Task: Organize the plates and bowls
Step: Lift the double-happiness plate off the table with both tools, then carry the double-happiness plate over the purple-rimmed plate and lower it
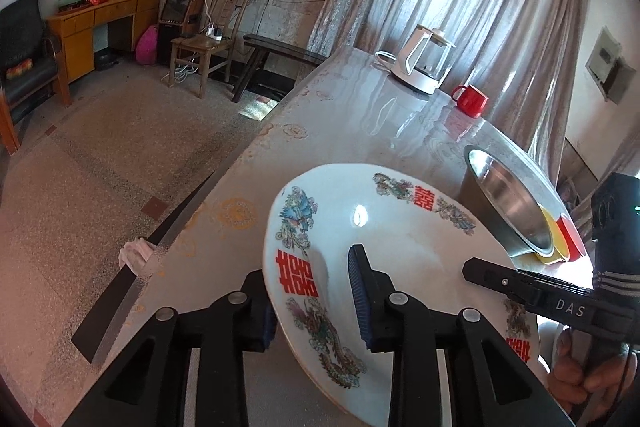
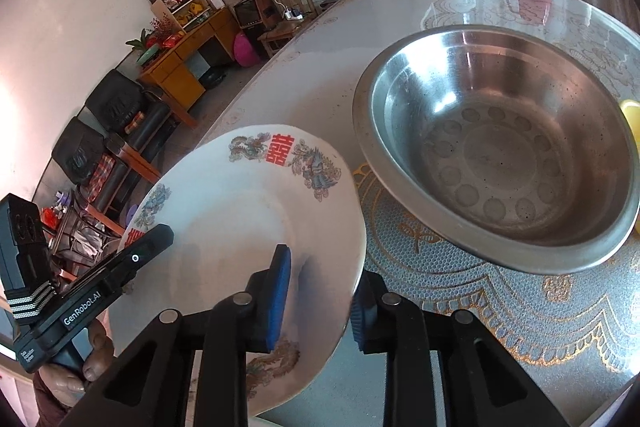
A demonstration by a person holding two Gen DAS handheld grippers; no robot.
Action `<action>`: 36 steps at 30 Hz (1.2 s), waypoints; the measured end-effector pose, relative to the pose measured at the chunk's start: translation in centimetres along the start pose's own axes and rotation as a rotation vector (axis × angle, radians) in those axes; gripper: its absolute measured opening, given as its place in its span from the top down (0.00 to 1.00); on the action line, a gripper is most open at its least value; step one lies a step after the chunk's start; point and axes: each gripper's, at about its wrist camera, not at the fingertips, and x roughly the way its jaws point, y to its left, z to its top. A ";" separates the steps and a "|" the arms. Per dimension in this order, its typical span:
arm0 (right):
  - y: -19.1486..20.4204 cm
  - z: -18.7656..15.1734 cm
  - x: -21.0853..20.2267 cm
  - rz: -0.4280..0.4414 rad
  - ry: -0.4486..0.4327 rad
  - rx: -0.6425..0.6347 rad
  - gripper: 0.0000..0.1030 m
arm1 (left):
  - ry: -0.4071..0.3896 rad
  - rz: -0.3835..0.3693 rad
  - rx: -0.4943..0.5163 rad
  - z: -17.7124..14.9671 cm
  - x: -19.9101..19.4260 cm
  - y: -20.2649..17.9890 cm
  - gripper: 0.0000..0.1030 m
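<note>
The left gripper [image 1: 314, 301] had its jaws narrowed onto the rim of the white plate [image 1: 400, 247], pinching it at lower centre of its frame. The right gripper [image 2: 320, 299] pinched the opposite rim likewise. The plate, held tilted above the worktop [image 2: 320, 67], bore red double-happiness characters. Gripper bodies read "DAS" and "GenRobot.AI". The steel bowl [image 2: 500, 147] stood right of centre.
</note>
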 end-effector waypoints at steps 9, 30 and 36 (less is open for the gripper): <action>0.8 -1.6 -1.3 -0.002 -0.016 -0.043 0.76 | -0.011 -0.017 0.031 -1.6 -1.6 -0.8 0.70; -1.1 -5.9 -10.1 0.059 -0.165 0.017 0.76 | -0.100 -0.079 0.150 -3.8 -8.8 -7.8 0.70; -3.1 -8.0 -12.6 0.047 -0.187 0.049 0.76 | -0.080 -0.107 0.203 -4.9 -9.2 -10.9 0.70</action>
